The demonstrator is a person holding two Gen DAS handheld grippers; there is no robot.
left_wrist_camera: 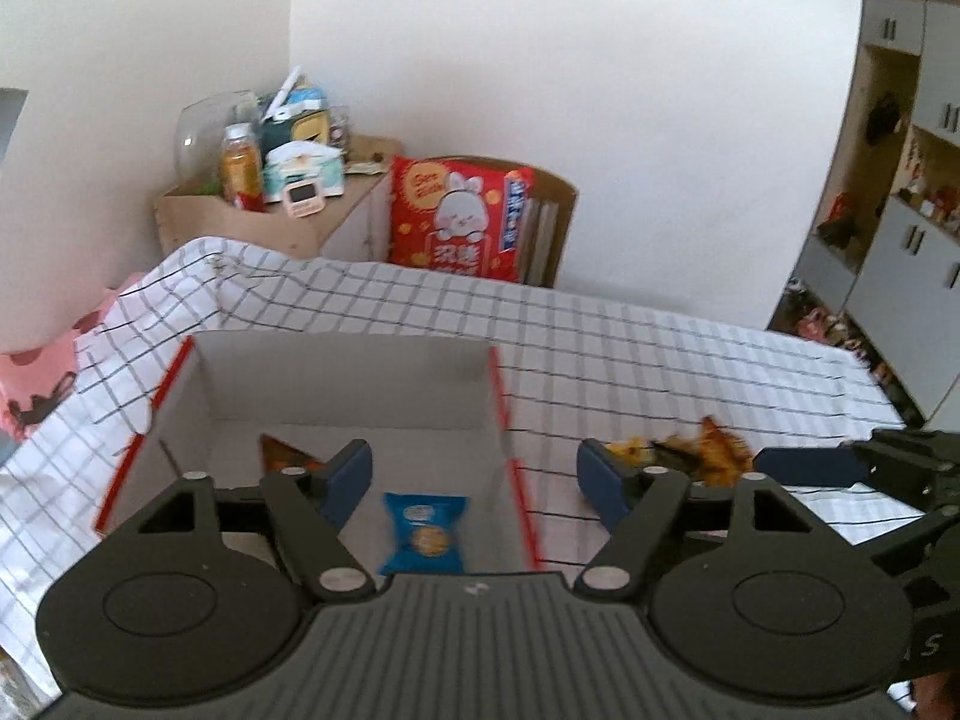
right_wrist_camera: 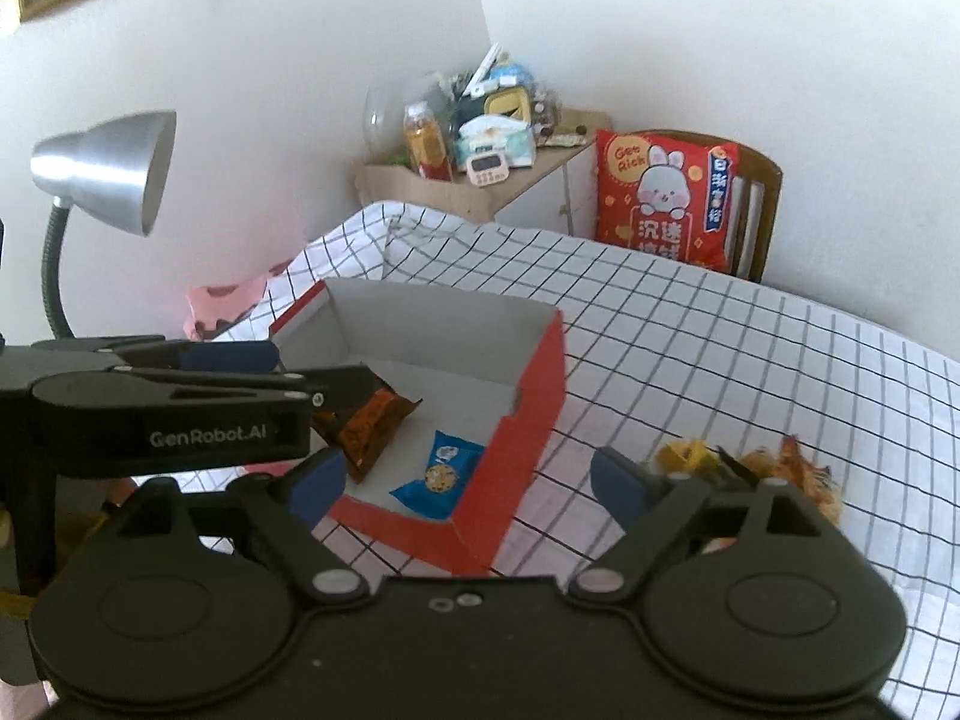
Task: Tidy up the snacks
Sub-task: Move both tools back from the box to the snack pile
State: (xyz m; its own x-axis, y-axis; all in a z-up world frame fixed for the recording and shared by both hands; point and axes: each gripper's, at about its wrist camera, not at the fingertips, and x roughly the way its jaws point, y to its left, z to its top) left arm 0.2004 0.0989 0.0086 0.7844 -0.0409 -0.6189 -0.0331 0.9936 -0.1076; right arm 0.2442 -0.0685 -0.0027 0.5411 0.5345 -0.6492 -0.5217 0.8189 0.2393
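One blue packet (left_wrist_camera: pixel 423 534) flat, lengthwise toward camera

The setting is judged to be a lived-in home room. A checked tablecloth (right_wrist_camera: pixel 750 360) is spread over the table ahead of the tools. Beyond it, against plain white walls, a wooden chair (right_wrist_camera: pixel 762 204) carries a red rabbit-print cushion (right_wrist_camera: pixel 660 198). A cluttered side cabinet (left_wrist_camera: pixel 282 222) holds a drink bottle (left_wrist_camera: pixel 240 165) and a timer. White cupboards (left_wrist_camera: pixel 912 252) are seen far right; a desk lamp (right_wrist_camera: pixel 102 168) stands left.
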